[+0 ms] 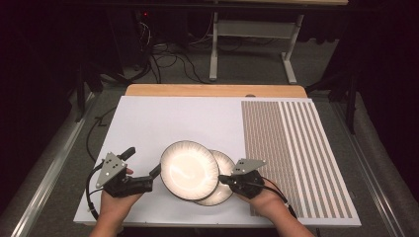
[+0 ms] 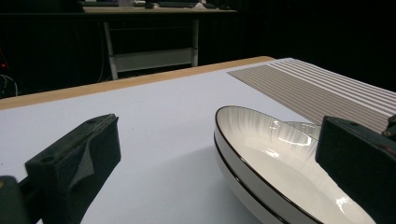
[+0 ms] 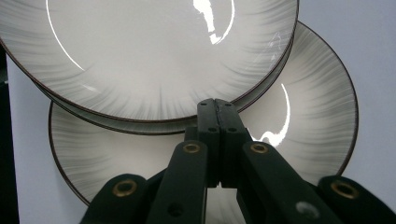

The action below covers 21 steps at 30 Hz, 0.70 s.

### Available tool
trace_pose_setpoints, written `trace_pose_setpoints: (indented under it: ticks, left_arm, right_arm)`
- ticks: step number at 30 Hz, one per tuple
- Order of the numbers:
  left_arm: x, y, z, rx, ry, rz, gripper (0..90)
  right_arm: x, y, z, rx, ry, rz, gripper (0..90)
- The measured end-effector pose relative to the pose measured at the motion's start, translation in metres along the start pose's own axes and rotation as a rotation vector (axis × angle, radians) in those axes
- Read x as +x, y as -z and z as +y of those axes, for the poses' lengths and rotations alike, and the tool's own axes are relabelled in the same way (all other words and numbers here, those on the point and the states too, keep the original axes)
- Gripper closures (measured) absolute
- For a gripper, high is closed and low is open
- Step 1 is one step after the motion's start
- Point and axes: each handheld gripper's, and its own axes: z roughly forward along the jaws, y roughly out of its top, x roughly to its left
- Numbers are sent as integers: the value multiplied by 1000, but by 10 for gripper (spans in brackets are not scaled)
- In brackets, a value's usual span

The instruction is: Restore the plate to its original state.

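plates (image 1: 189, 170) lie overlapped near the desk's (image 1: 163, 118) front edge. the left gripper (image 1: 148, 178) gapes beside the upper rim; the right gripper (image 1: 223, 179) is closed empty. a one-sided nudge could slide the top plate off.

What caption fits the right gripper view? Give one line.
Right gripper, jaws shut, over the lower plate beneath the upper plate.

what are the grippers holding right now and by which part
Nothing is clearly held. The left gripper is open, its jaws straddling the upper plate at its left rim without clamping. The right gripper is shut over the lower plate, pinching nothing visible.
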Motion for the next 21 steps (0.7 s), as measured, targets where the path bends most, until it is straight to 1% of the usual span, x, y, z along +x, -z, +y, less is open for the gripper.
trace_pose_setpoints:
  ticks: [3, 6, 9, 14, 21]
  left_arm:
    - [0, -1, -1, 9, -6, 0, 7]
    - [2, -1, -1, 10, 7, 4, 7]
    - [3, 0, -1, 5, 14, -1, 7]
    - [1, -1, -1, 15, 2, 0, 7]
    - [1, -2, -1, 14, -1, 4, 9]
  right_arm:
    - [0, 0, 0, -3, 1, 0, 900]
    - [0, 0, 0, -3, 0, -1, 900]
    - [0, 0, 0, -5, -10, -1, 900]
    - [0, 0, 0, -2, -13, -1, 900]
    - [0, 1, 0, -5, -10, -4, 900]
